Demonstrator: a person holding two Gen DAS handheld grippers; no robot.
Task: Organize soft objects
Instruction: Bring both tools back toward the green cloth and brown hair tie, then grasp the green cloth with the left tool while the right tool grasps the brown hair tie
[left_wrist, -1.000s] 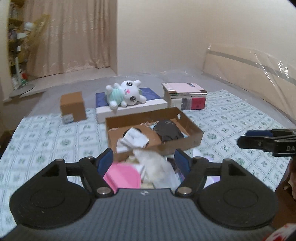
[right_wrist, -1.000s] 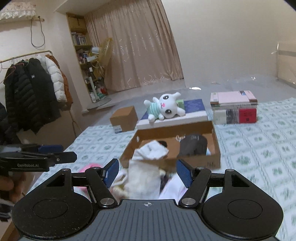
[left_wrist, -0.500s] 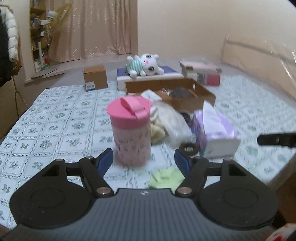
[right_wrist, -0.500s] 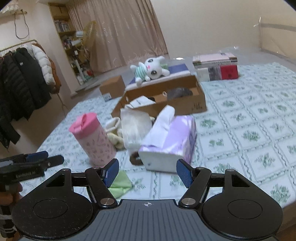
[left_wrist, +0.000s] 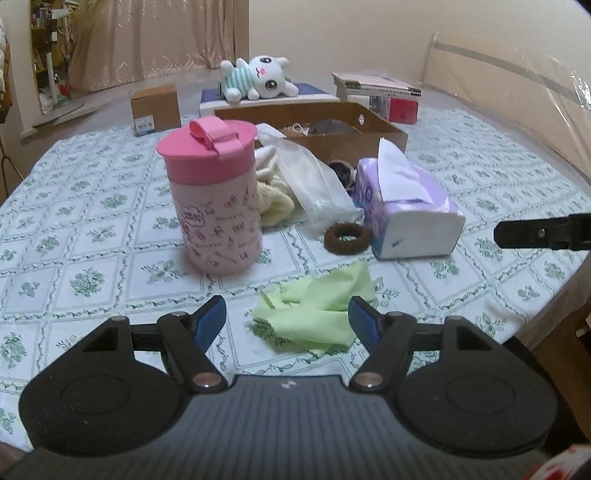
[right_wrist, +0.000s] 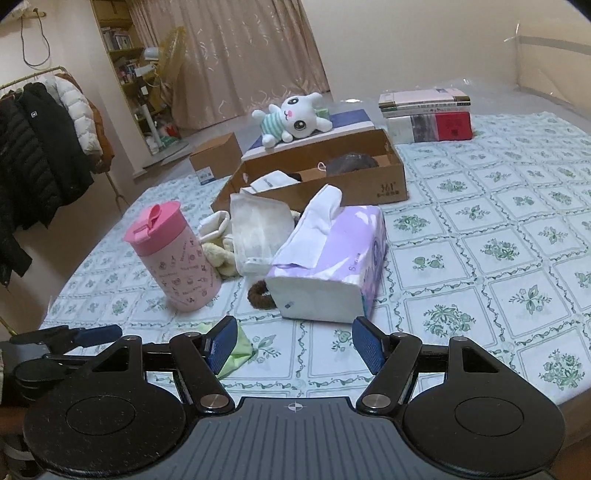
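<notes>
A green cloth (left_wrist: 317, 310) lies crumpled on the table just ahead of my open, empty left gripper (left_wrist: 288, 319); its corner shows in the right wrist view (right_wrist: 236, 350). A brown scrunchie (left_wrist: 347, 238), cream plush items (left_wrist: 273, 199) and a clear bag (left_wrist: 314, 181) lie between a pink cup (left_wrist: 212, 199) and a purple tissue pack (left_wrist: 402, 206). An open cardboard box (right_wrist: 332, 177) holding soft things stands behind them. My right gripper (right_wrist: 293, 343) is open and empty, near the table's front edge, facing the tissue pack (right_wrist: 332, 266).
A white bunny plush (left_wrist: 258, 77) lies on a blue-topped box behind the cardboard box. A stack of books (right_wrist: 428, 114) stands at the back right and a small carton (left_wrist: 155, 109) at the back left. Coats (right_wrist: 40, 155) hang to the left.
Both grippers have pulled back from above the pile and box toward the table's front edge and dropped lower. The cup, tissue pack and green cloth have come into view.
</notes>
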